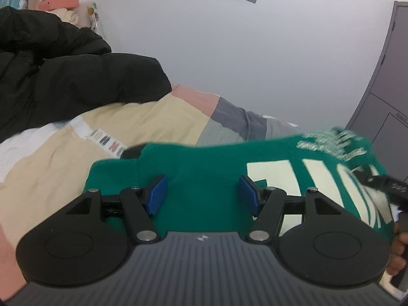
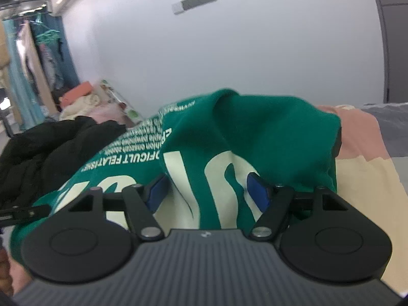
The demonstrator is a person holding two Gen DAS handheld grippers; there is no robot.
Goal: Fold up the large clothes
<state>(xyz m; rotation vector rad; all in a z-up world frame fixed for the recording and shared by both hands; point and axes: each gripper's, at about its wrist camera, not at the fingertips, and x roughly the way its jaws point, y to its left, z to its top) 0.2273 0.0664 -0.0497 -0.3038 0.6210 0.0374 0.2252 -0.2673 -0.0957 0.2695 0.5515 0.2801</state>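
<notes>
We see the green printed sweatshirt's (image 1: 204, 168) far hem smeared beyond the blue finger pads (image 1: 156, 193), its small white lettering unreadable, black padded jacket (image 1: 63, 76) cropped leftward.

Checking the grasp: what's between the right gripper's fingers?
Right wrist view: a raised fold of the green sweatshirt lies between the right gripper fingers; pad contact unclear.

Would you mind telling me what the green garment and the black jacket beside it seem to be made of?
Green garment: apparently a thick matte knit such as sweatshirt cotton; it forms soft, rounded folds, and the cream lettering looks printed on. Black jacket: probably padded synthetic shell; it looks puffy with stitched quilt lines and a faint sheen, though fleece cannot be excluded.
</notes>
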